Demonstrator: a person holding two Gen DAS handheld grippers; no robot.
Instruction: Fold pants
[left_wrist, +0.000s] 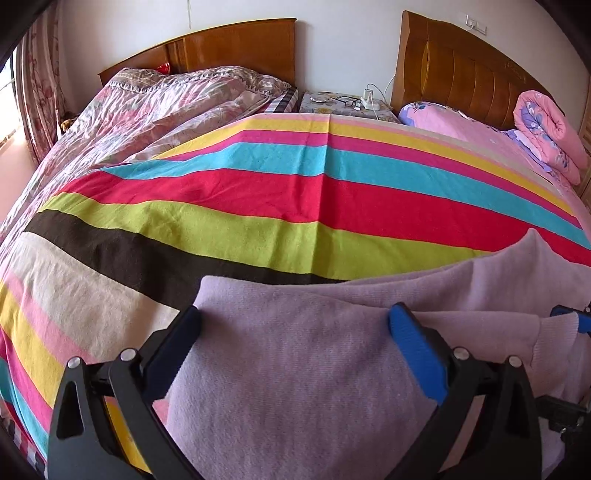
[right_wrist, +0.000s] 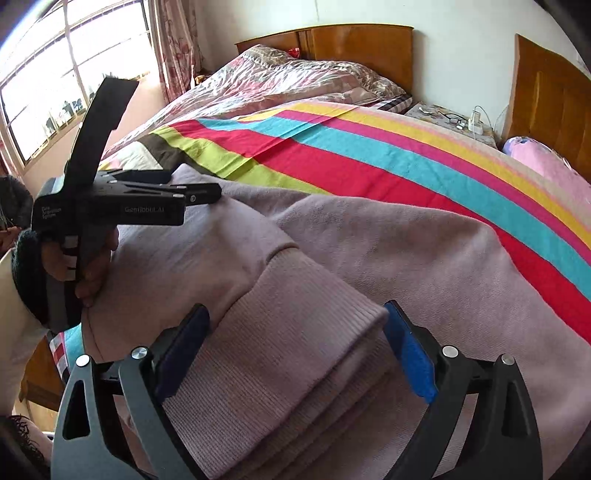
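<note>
Pale lilac knit pants (left_wrist: 295, 369) lie on the striped blanket (left_wrist: 258, 192) at the near edge of the bed. In the left wrist view my left gripper (left_wrist: 295, 325) is open, its fingers wide apart over the pants' cloth. In the right wrist view the pants (right_wrist: 369, 258) spread across the foreground, with a ribbed cuff (right_wrist: 295, 332) lying between the wide-apart fingers of my open right gripper (right_wrist: 295, 325). The left gripper's body shows there in a hand at the left (right_wrist: 122, 203); its tips are hidden there.
Striped blanket (right_wrist: 369, 155) covers the bed. A floral quilt (left_wrist: 155, 107) lies on the far left, a pink rolled quilt (left_wrist: 546, 125) at the right. A bedside table (left_wrist: 343, 105) with glasses and a charger stands between two wooden headboards (left_wrist: 229, 48). A window (right_wrist: 66, 74) is left.
</note>
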